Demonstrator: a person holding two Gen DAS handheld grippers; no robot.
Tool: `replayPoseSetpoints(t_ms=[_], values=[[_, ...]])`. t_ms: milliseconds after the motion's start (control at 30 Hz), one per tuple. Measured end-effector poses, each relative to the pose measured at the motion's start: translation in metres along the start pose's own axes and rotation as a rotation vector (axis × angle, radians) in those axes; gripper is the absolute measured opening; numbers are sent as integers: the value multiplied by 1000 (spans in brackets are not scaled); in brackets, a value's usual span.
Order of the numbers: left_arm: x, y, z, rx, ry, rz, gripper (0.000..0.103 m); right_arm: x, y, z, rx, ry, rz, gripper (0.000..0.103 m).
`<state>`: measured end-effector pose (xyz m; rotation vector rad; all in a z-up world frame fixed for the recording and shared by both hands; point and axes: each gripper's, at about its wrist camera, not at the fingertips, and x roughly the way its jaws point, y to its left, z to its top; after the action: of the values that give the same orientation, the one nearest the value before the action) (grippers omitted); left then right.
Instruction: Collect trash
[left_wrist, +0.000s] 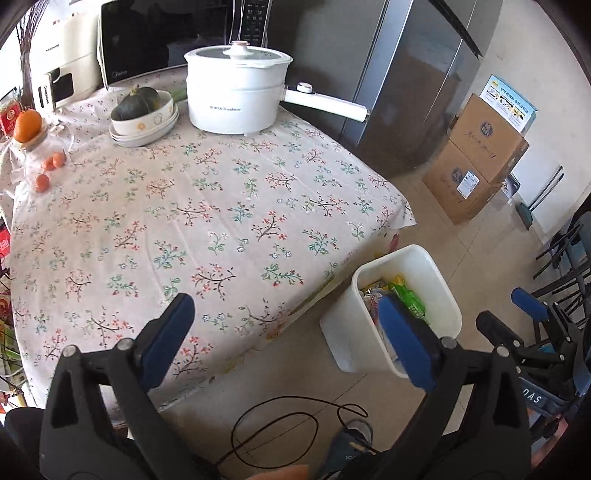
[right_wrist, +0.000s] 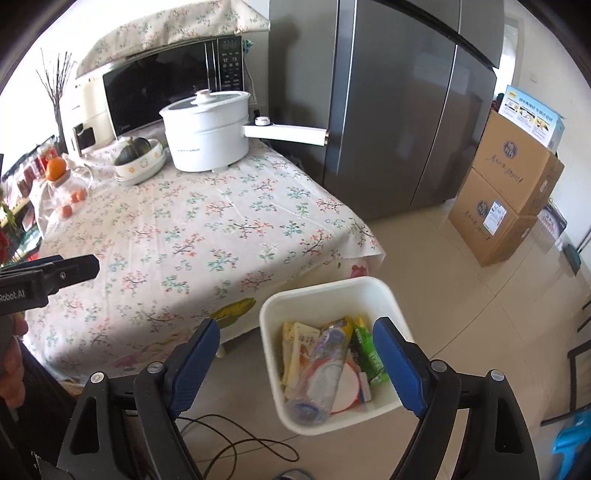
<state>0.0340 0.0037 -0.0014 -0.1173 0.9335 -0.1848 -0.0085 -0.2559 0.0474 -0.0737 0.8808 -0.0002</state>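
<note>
Both the left claw (left_wrist: 284, 339) and right claw (right_wrist: 301, 363) gape empty; the light, crinkly wrappers (right_wrist: 332, 362) in the bin (right_wrist: 317, 291) probably pinch best at an edge.

Table (right_wrist: 192, 236) front bare; pot (right_wrist: 207, 133), bowls (right_wrist: 140, 162) crowd rear; bin (right_wrist: 325, 295) mouth unobstructed, seemingly.

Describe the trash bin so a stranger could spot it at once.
Start at the table with the floral tablecloth. On the tiled floor by its near corner stands a white bin. It is the only open container on the floor, with wrappers and a crushed plastic bottle inside.
</note>
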Motion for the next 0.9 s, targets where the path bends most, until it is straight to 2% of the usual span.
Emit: replayPoseSetpoints(t_ms=[67,133,233,300,367,900], values=[[1,1,-6,17,-13,31,101,-5,1,-12,47,-10,-14,93],[11,-1,-10,45,25,52,101,-3,0,-25,99,0,-22,100],[25,0,-15,51,75,55,101,5,-1,-41,134,22,-50,100],[28,0,-22,49,100,59,101,12,0,-44,127,59,-95,100],[31,-1,-26,54,120,50,101,13,0,-45,119,58,-99,101],[31,-3,-27,67,108,87,101,24,0,-45,105,69,-120,101]])
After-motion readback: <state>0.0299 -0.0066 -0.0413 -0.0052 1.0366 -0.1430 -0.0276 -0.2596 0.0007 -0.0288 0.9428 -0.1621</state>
